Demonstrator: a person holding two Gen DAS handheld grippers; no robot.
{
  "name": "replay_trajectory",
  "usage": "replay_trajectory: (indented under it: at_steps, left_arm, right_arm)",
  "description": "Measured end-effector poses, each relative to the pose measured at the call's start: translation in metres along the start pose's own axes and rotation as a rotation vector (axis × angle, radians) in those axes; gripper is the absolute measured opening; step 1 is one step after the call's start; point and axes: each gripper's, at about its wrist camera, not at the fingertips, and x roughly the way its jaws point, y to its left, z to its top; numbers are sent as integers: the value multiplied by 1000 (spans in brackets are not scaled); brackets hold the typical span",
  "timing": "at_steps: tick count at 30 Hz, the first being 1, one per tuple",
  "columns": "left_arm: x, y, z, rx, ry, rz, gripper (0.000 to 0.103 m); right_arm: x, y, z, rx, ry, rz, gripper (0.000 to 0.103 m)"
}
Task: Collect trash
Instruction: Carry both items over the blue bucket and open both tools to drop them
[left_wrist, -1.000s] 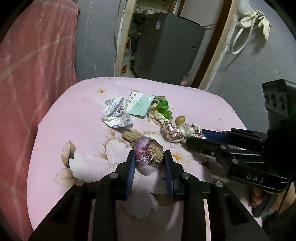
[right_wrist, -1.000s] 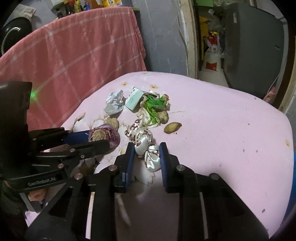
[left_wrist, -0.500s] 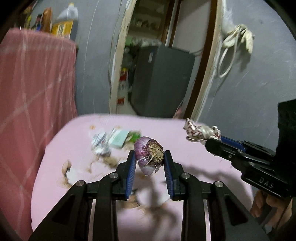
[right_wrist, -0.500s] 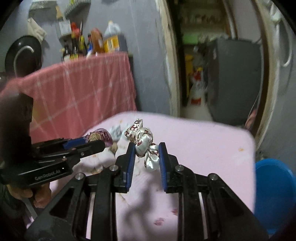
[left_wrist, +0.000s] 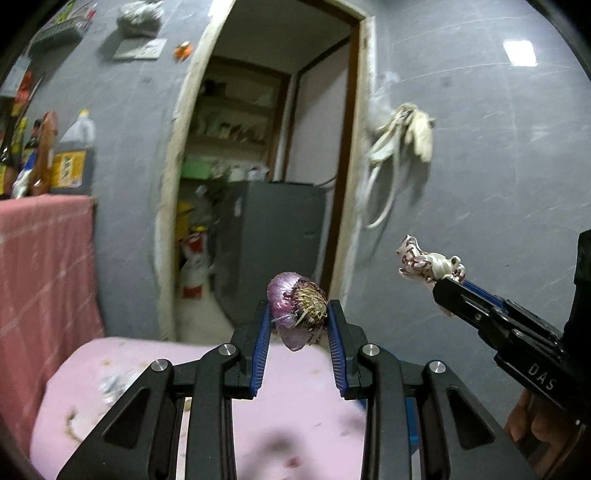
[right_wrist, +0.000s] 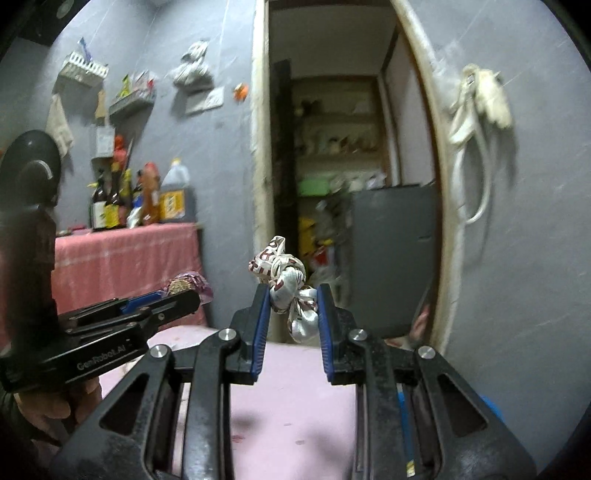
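Left wrist view: the left gripper (left_wrist: 298, 317) sits in the lower middle of the frame, its blue pads pressed on a purple onion piece (left_wrist: 295, 312) with a dry root tuft facing the camera. The piece hangs in the air above the pink table (left_wrist: 110, 376), which fills the lower left. At the right edge the right gripper (left_wrist: 448, 284) reaches in, clamping a crumpled white wrapper (left_wrist: 424, 263) with red print. Behind stand a grey wall and an open doorway (left_wrist: 266, 184).

Right wrist view: the right gripper (right_wrist: 291, 314) holds the wrapper (right_wrist: 290, 291) between its blue pads at the centre of the frame, clear of the table (right_wrist: 295, 406) below. At the left middle the left gripper (right_wrist: 184, 295) shows, with the onion piece (right_wrist: 188, 286) at its tip. Bottles (right_wrist: 147, 199) stand on a red cloth (right_wrist: 122, 258) at the left.
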Motion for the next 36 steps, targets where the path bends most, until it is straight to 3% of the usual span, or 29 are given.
replay_trajectory:
  at_steps: [8,14,18,27,36]
  left_arm:
    - [32,-66,6,50,11,-107,26]
    - [79,-98,-7,18,162,-226,26]
    - [110,-116,-17,-7,285,-262,26]
    - [189,-142,-74,-42,604,-237,26]
    - [225,-140,-128,-61,785,-145,27]
  right_arm:
    - [-35,-65,-1,27,-18,-123,25]
    - [-42,-112,-25,106,38,-192,25]
    - [-40,-138,-50,160,88,-225,25]
    - [-12,-178,-110,287,283,-273,25]
    - [8,-195,-153,367,414,-261,26]
